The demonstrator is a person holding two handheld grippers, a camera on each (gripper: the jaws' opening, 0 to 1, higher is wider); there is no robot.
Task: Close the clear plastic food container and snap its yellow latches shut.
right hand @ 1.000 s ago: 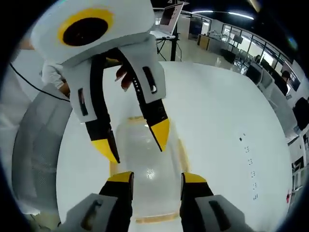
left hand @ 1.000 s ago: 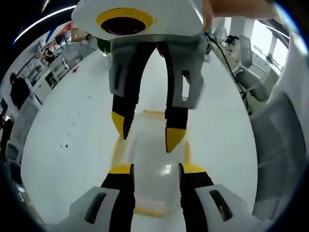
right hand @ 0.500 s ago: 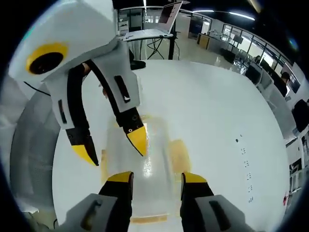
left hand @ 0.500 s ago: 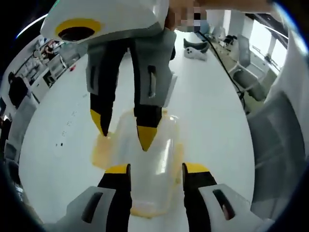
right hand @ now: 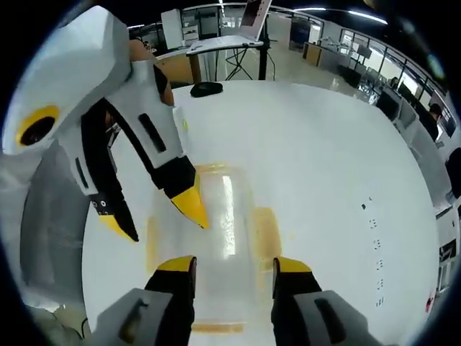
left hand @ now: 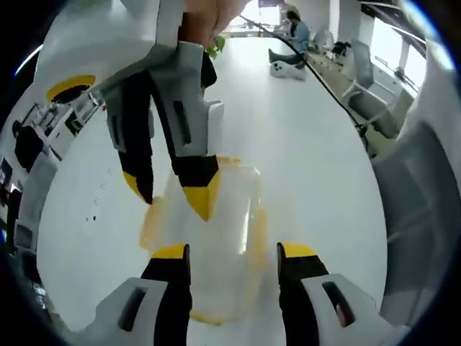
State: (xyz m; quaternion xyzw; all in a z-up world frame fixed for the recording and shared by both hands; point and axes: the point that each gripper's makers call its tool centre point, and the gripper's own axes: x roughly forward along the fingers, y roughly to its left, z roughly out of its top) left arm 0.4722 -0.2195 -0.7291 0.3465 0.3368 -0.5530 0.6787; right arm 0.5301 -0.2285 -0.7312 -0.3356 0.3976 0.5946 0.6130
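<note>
The clear plastic container (left hand: pixel 229 238) lies on the white table (left hand: pixel 310 151) with its lid on and yellow latches (left hand: pixel 150 225) around its rim. In the left gripper view my left gripper (left hand: pixel 234 252) is open, its jaws standing over the container's near end. My right gripper (left hand: pixel 169 196) comes down from above, open, one tip on the lid and the other by the left-hand latch. In the right gripper view my right gripper (right hand: pixel 234 264) is open over the container (right hand: pixel 227 216). A wide yellow latch (right hand: pixel 266 227) lies flat at the container's right. My left gripper (right hand: pixel 155 216) hangs open over its left edge.
A grey chair back (left hand: pixel 421 209) stands close at the table's edge, with office chairs (left hand: pixel 371 101) beyond. A white object (left hand: pixel 288 68) and a black mouse-like thing (right hand: pixel 207 89) lie far off on the table. A laptop on a stand (right hand: pixel 248 18) is behind it.
In each view the opposite gripper has swung left and tilted, its tips now at the container's left side instead of over its middle. The container has stayed on the table.
</note>
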